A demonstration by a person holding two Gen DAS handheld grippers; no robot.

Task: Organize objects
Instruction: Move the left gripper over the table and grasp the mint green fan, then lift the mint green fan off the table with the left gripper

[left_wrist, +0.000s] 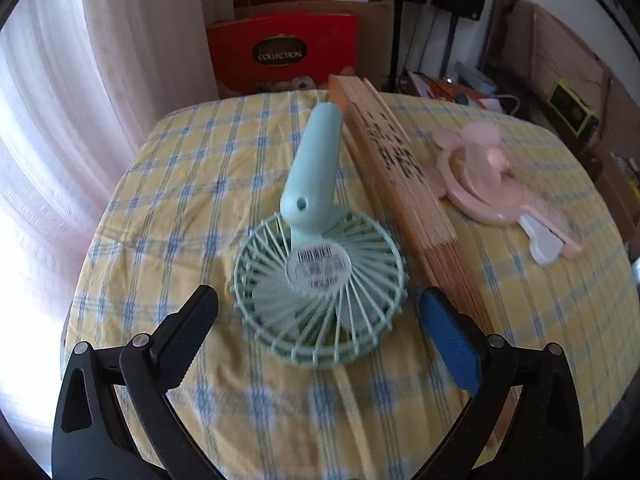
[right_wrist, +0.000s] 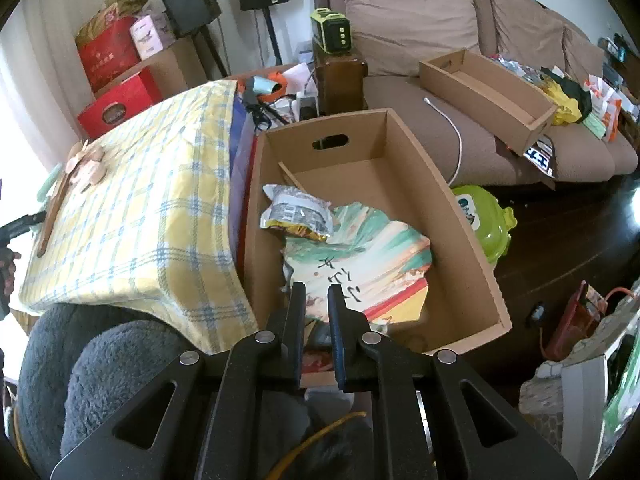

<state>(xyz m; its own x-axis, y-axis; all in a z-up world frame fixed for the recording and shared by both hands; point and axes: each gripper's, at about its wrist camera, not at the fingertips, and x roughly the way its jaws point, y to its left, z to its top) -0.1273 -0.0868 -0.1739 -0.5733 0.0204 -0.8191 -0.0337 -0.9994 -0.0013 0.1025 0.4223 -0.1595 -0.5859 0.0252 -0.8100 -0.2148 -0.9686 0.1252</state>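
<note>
**Mint fan between wide-open tongs, right tongs nearly shut over the box**

Black, spread as wide as they go, left gripper (left_wrist: 318, 316) hanging over the yellow-and-blue checked tablecloth (left_wrist: 168, 184), nothing pinched. Just ahead of the fingertips and between their lines: round grille of the mint-green handheld fan (left_wrist: 318, 284), barcode sticker on its hub, lying flat on the cloth, apart from both pads. Beyond the grille, handle of the same fan tilted up and away toward the far edge. Just beside it on the right, running near to far: folded bamboo fan (left_wrist: 394, 168) with black lettering, its near end passing close behind the blue-padded finger (left_wrist: 450, 344). Farther right, well apart from the tongs: pink handheld fan (left_wrist: 476, 176) with mouse-ear shapes. Past the table edge: red gift box (left_wrist: 280, 52).

Right gripper (right_wrist: 317, 292) all but clenched, only a narrow slit between the pads, nothing gripped. Directly below and ahead: open cardboard box (right_wrist: 468, 240) on the floor beside the table, holding a colourful printed bag (right_wrist: 372, 256) and, farther in, a crumpled foil snack packet (right_wrist: 296, 210). Beyond: brown sofa (right_wrist: 404, 100) bearing a shallower cardboard tray (right_wrist: 484, 92).
</note>
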